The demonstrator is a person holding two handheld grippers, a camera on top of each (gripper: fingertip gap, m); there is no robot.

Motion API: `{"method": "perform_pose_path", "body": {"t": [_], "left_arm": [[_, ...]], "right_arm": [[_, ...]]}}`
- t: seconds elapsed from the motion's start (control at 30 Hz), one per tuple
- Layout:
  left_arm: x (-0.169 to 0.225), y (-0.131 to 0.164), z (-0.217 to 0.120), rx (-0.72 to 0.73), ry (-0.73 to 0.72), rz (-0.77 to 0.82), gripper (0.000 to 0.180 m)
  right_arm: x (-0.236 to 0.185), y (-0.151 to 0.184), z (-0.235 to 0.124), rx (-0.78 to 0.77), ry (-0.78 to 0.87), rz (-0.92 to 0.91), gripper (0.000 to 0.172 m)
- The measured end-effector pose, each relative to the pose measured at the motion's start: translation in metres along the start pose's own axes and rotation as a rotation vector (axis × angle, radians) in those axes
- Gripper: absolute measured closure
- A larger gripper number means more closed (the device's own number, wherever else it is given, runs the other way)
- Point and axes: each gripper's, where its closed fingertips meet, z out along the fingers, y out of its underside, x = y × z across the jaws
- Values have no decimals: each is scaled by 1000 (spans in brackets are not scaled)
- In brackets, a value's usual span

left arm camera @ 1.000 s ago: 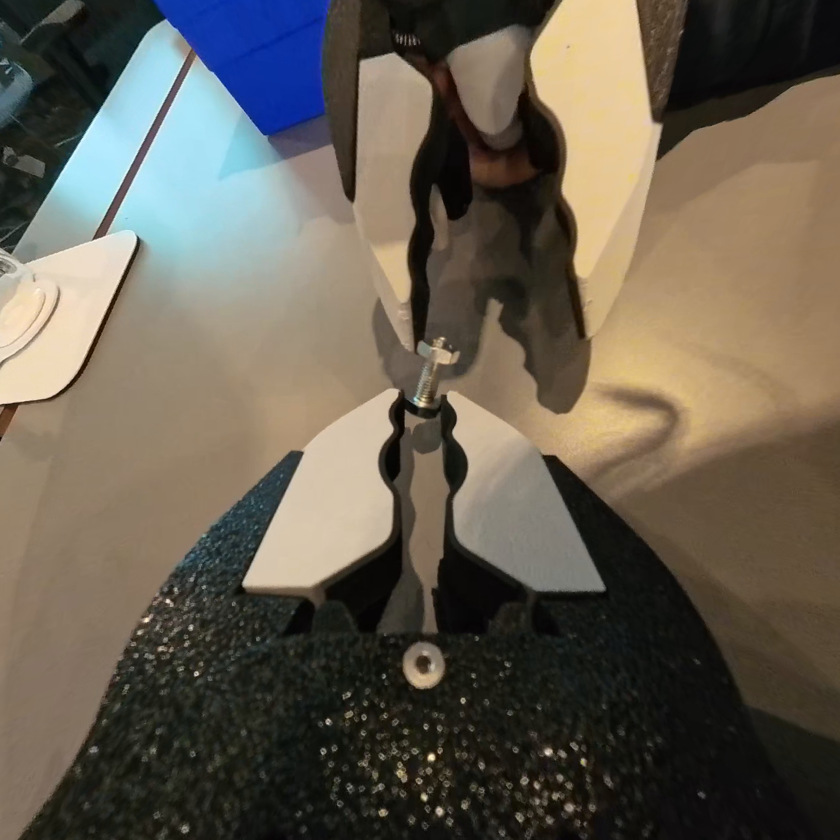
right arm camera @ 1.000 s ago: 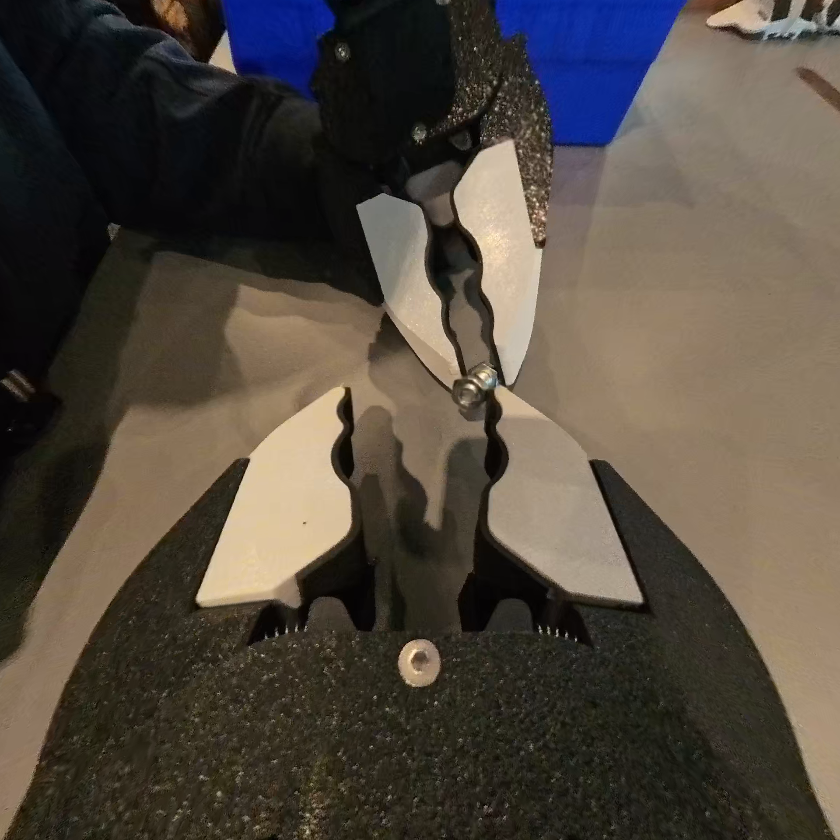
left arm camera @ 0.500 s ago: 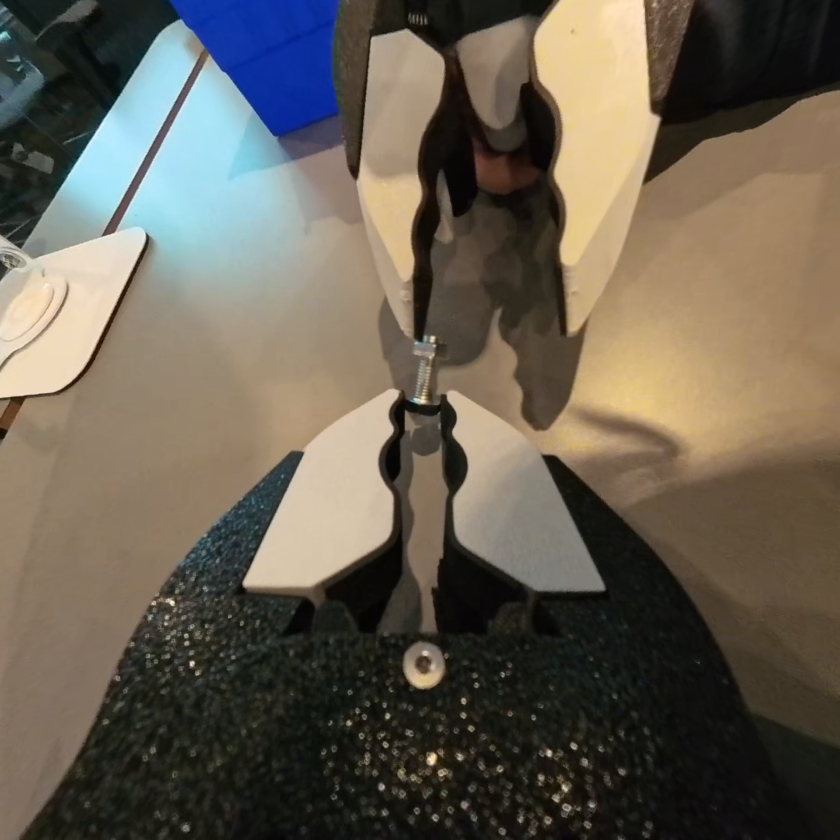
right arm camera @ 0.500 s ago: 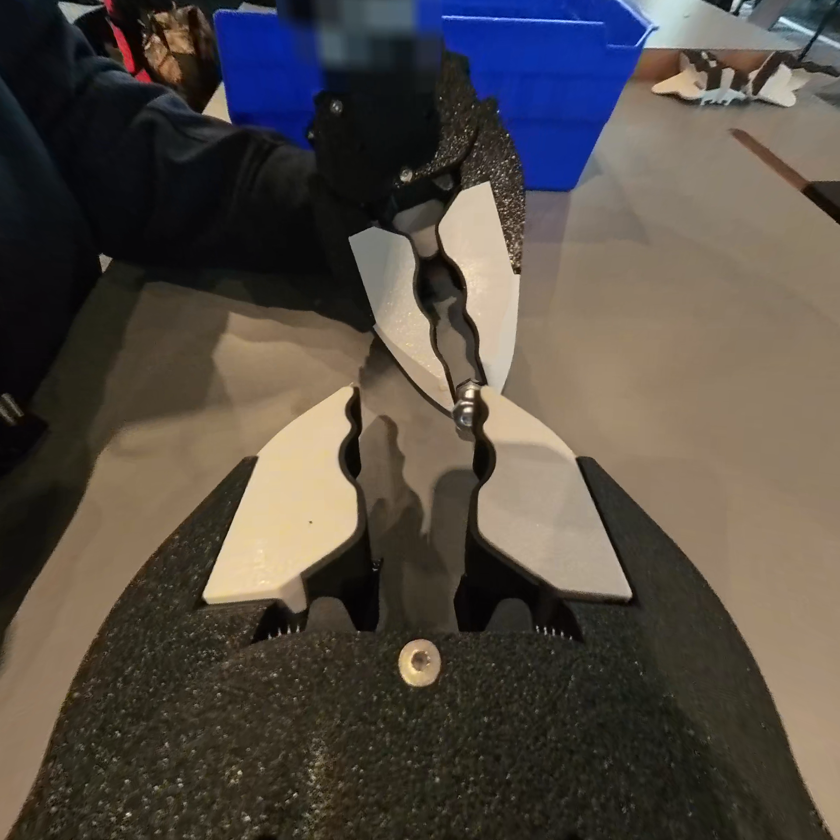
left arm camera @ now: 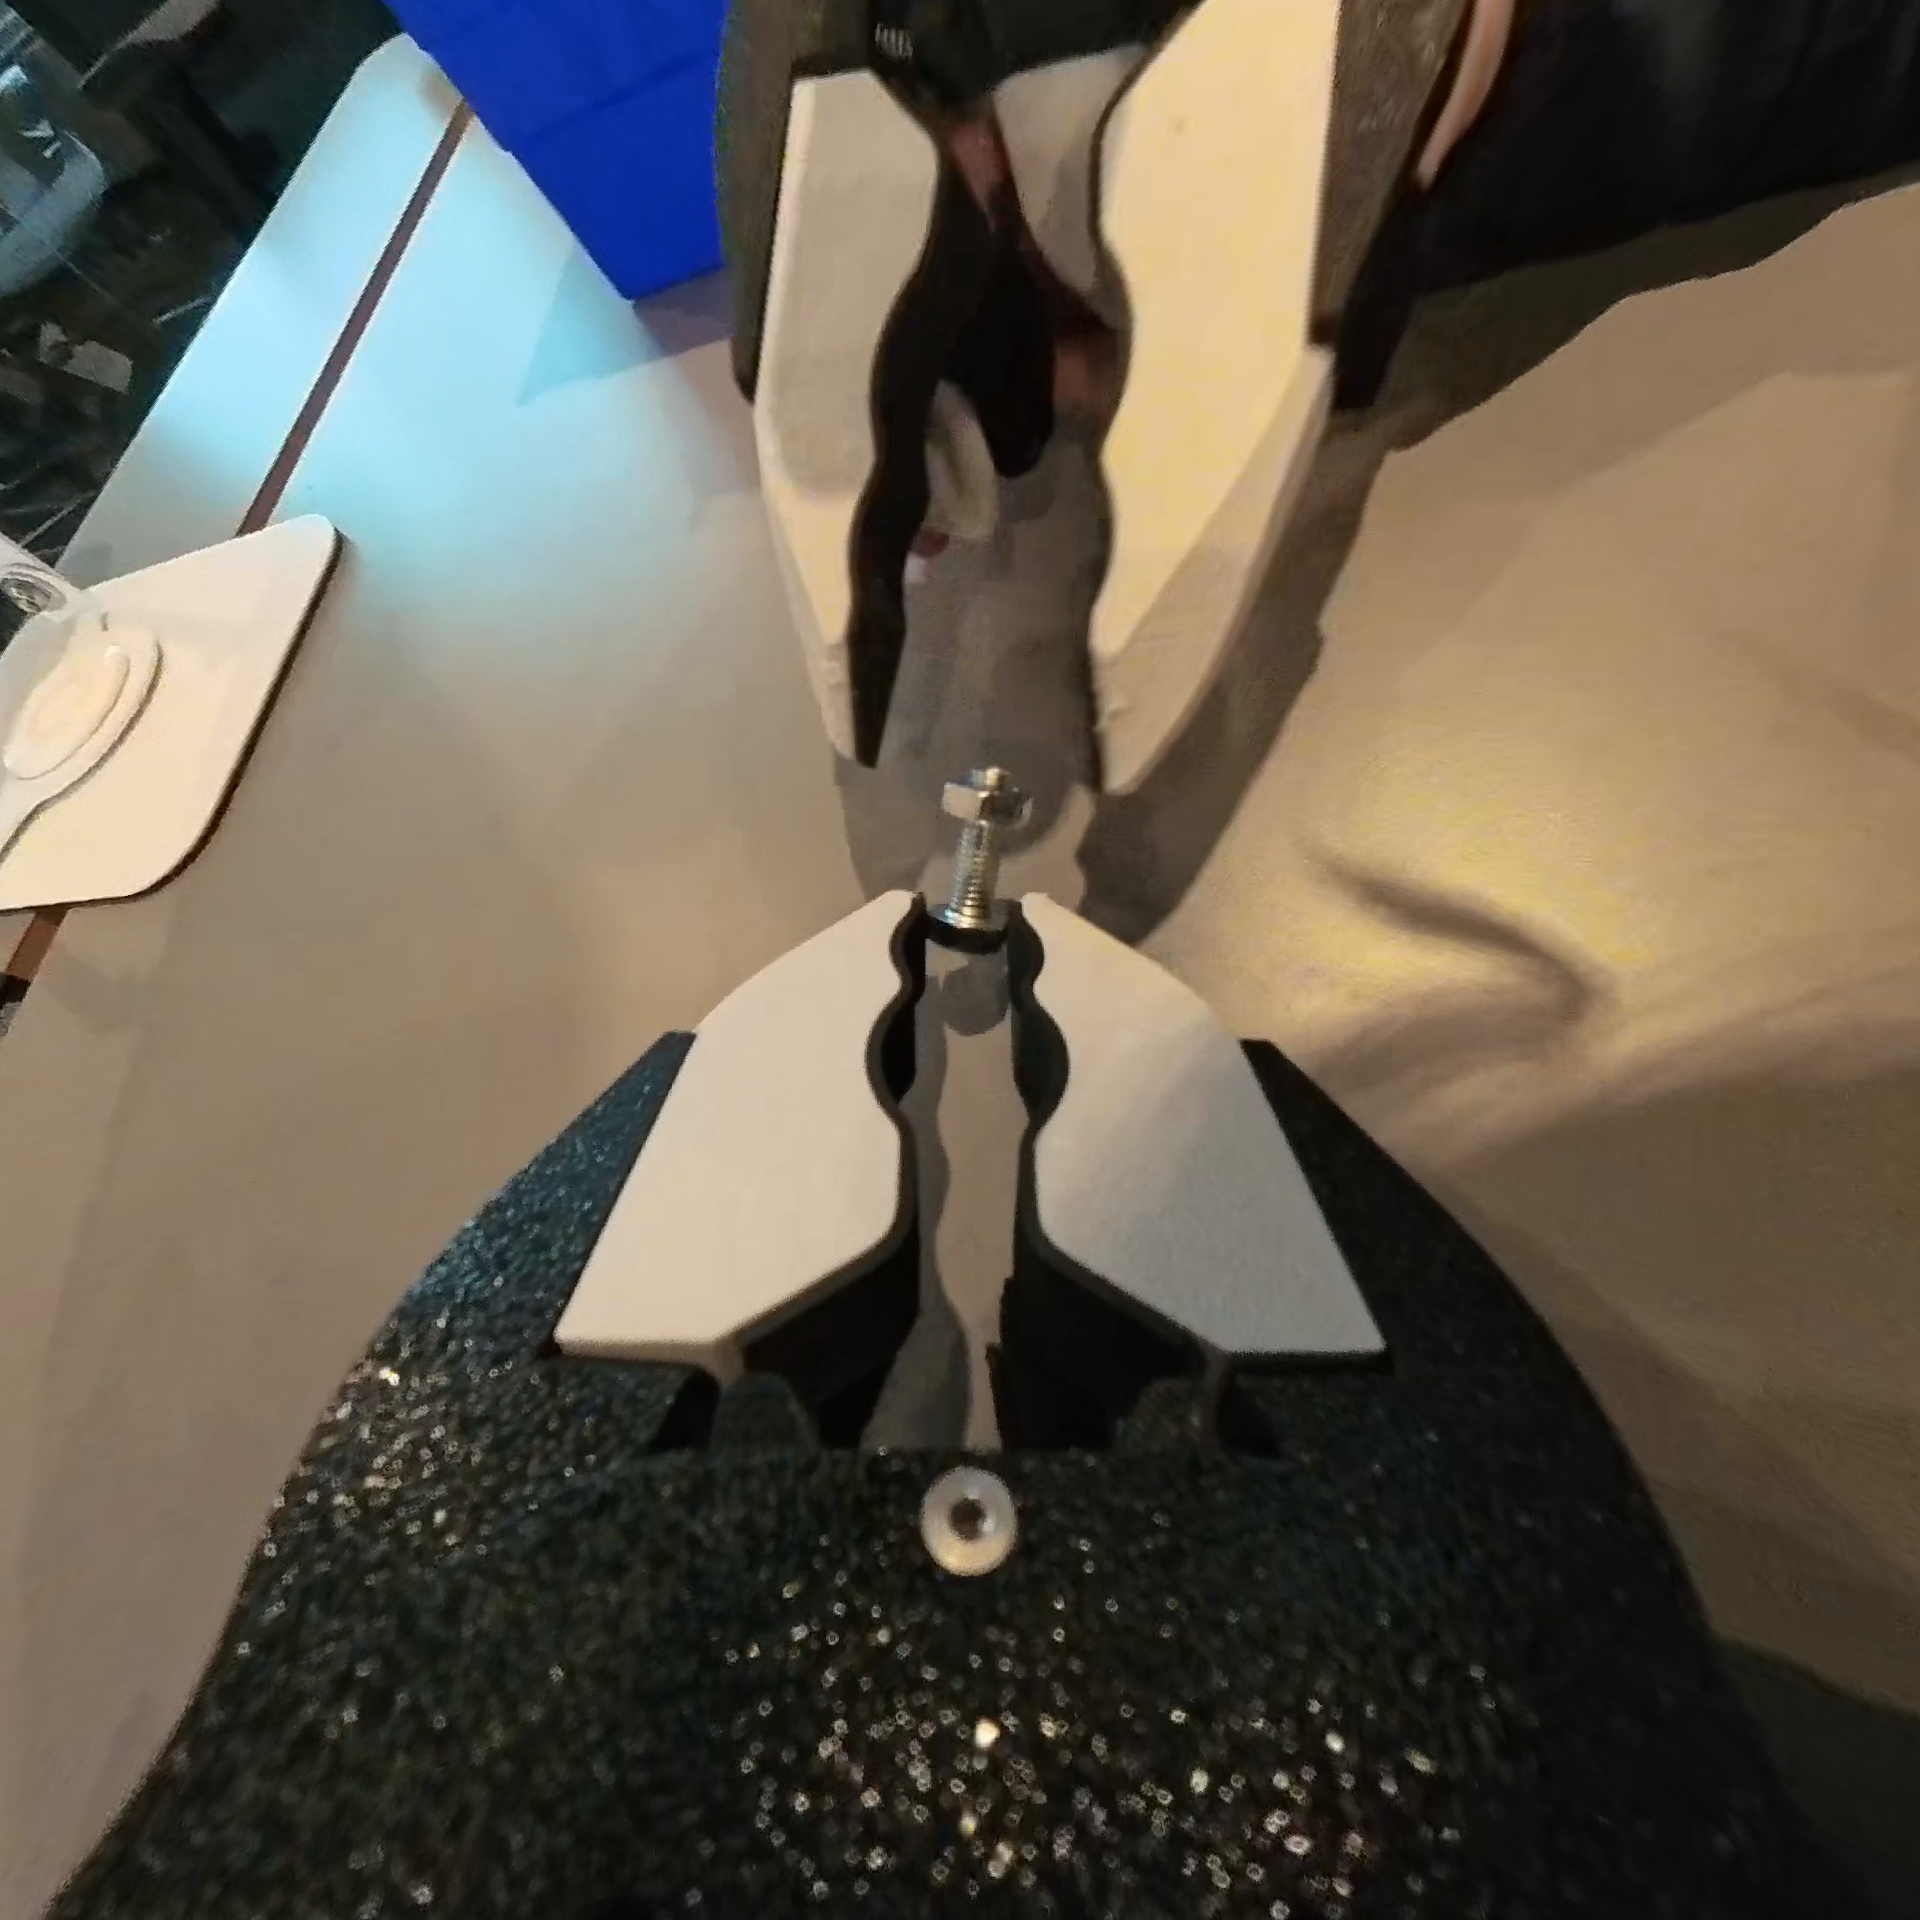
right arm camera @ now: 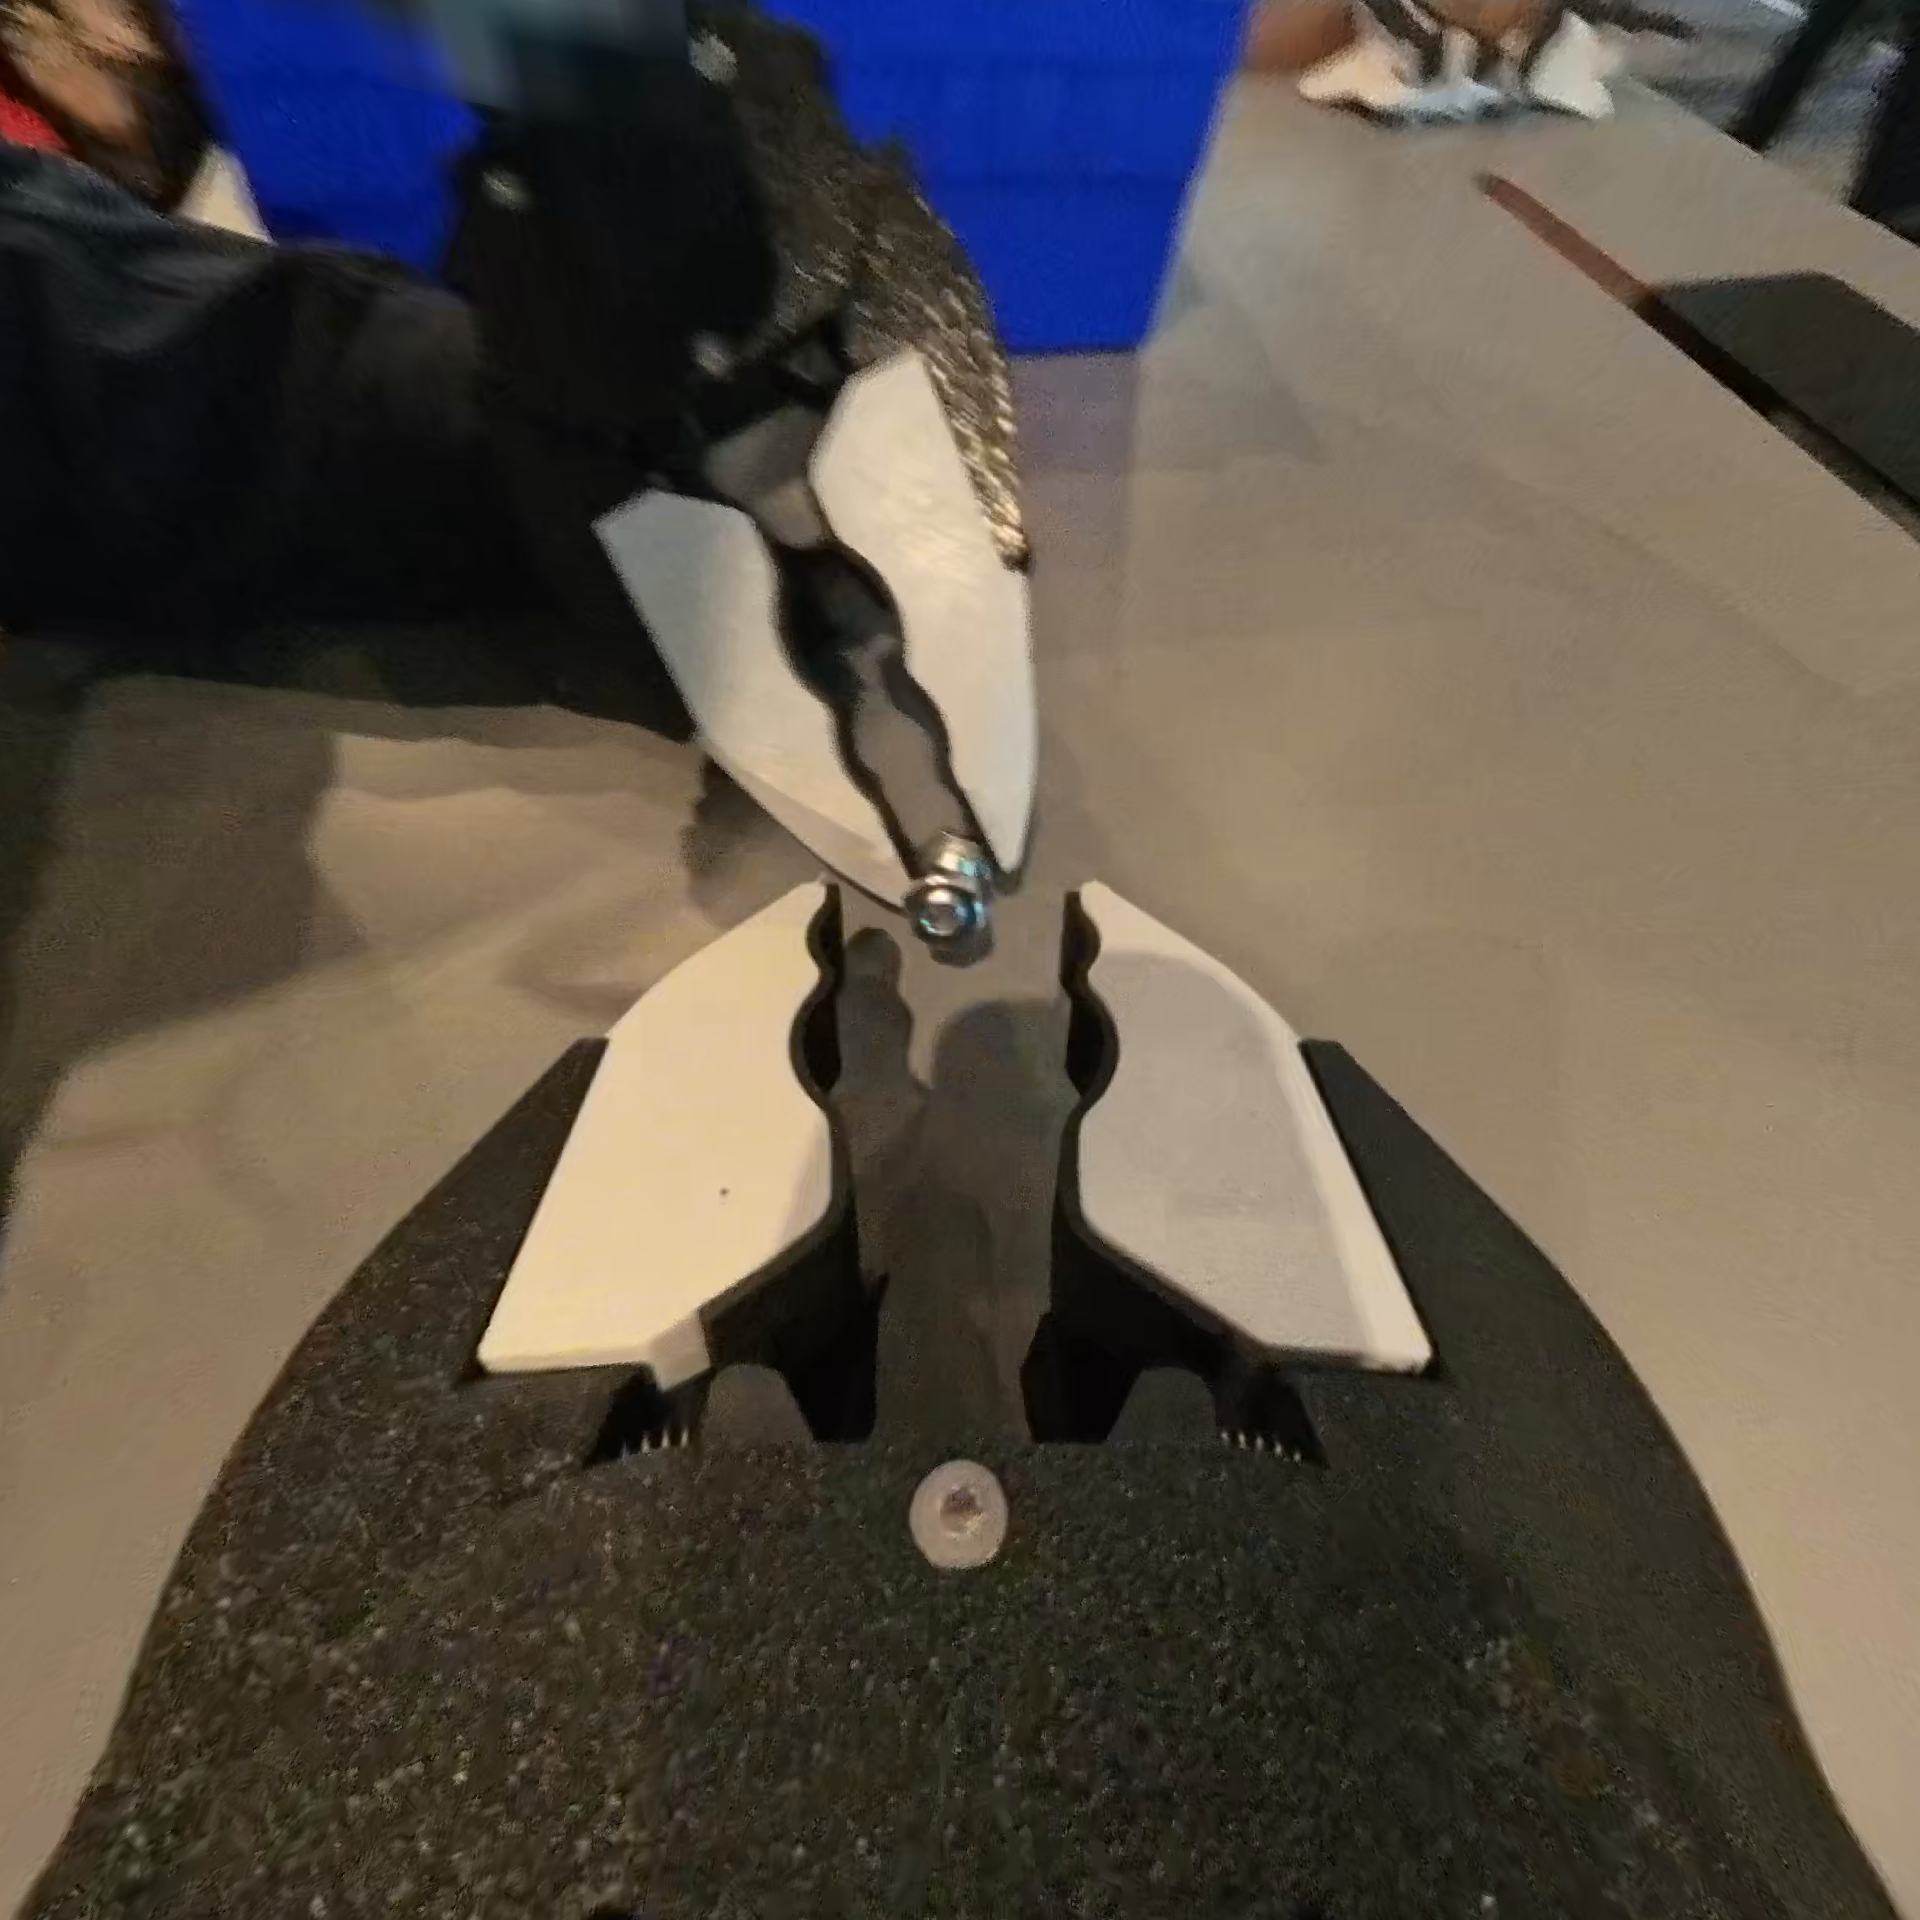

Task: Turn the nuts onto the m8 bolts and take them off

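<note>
Clamped by its head in the left gripper (left arm camera: pixel 961 914), the bolt (left arm camera: pixel 968 868) is pointed straight out toward the right gripper (right arm camera: pixel 951 909), whose fingers stand apart, empty. The nut (left arm camera: pixel 985 805), seated at the bolt's tip, is found just ahead of them, untouched.

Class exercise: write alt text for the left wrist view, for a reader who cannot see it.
The left gripper clamps a silver bolt by its head, threads pointing away, a nut near the tip. The right gripper faces it, fingers apart and off the nut, above a beige table.
</note>
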Motion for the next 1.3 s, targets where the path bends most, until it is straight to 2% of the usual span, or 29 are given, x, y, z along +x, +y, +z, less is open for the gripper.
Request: {"method": "perform_pose_path", "body": {"t": [0.07, 0.2, 0.4, 0.57, 0.67, 0.73, 0.87, 1.03, 1.1, 1.2, 1.3], "left_arm": [[-1, 0, 0, -1, -4, 0, 167], [-1, 2, 1, -14, -11, 8, 166], [0, 1, 0, -9, -9, 7, 166], [0, 2, 1, -16, -7, 6, 166], [-1, 2, 0, -16, -7, 5, 166], [0, 2, 0, -18, -8, 6, 166], [-1, 2, 0, -19, -9, 5, 166], [-1, 4, 1, -32, -10, 7, 166], [0, 4, 1, -34, -10, 9, 166], [-1, 4, 1, -29, -11, 6, 167], [-1, 3, 1, -29, -10, 6, 167]], "right_arm": [[3, 4, 3, -34, 31, 24, 136], [-6, -3, 4, -9, -43, 125, 151], [-6, -2, 5, -14, -68, 204, 154], [-18, -9, 5, 1, -85, 40, 152], [-14, -7, 6, -32, -14, -35, 145], [-7, -9, 2, -14, 27, -21, 144], [-4, 0, 1, -67, 7, 43, 141], [-35, -11, 8, -27, -118, -72, 142], [-31, -14, 7, -18, -65, -108, 142], [-12, -7, 3, -56, 16, -68, 140], [-8, 0, 4, -88, 20, -36, 139]]}}
